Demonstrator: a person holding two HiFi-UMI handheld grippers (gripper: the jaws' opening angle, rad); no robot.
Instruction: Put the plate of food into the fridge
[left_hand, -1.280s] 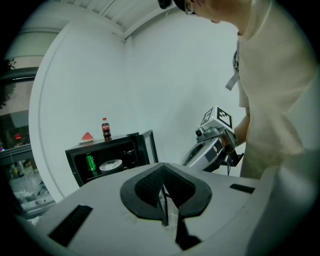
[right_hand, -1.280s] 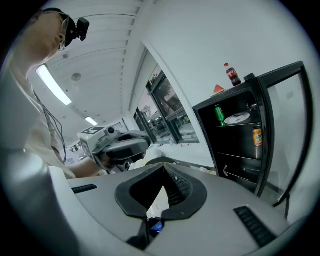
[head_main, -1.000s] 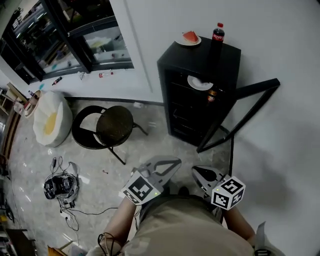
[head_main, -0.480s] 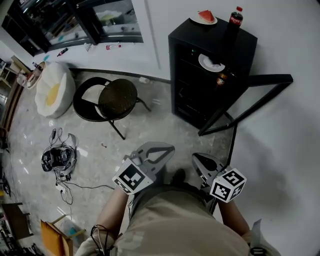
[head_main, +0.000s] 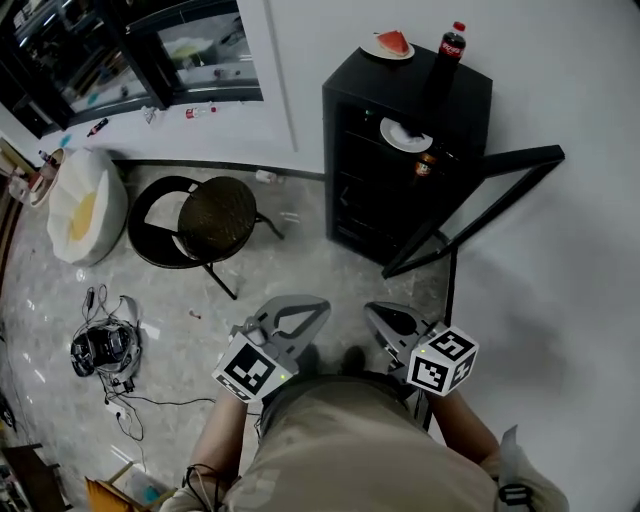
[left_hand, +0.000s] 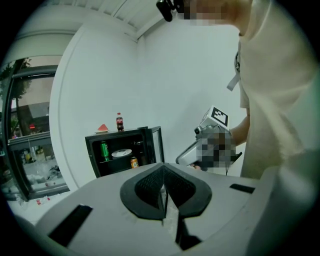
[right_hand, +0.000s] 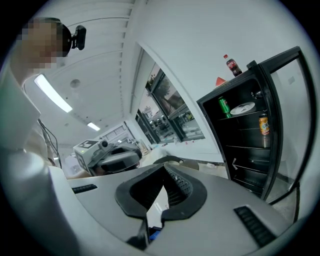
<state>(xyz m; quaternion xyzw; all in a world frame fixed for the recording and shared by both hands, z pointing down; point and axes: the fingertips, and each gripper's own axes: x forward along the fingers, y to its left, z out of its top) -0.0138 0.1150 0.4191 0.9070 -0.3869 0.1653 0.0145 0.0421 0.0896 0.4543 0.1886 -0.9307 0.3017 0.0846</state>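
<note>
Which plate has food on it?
The top plate, on the fridge beside the bottle: it carries a red slice. The shelf plate inside looks bare.

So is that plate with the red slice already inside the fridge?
No, the plate sits on top of the fridge, beside the cola bottle.

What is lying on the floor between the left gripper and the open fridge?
Nothing: in the head view, only bare floor separates the left gripper from the fridge.

Two plates (head_main: 370, 50) (head_main: 405, 135), two cans (right_hand: 224, 106) (right_hand: 264, 125), one bottle (head_main: 451, 45)
</note>
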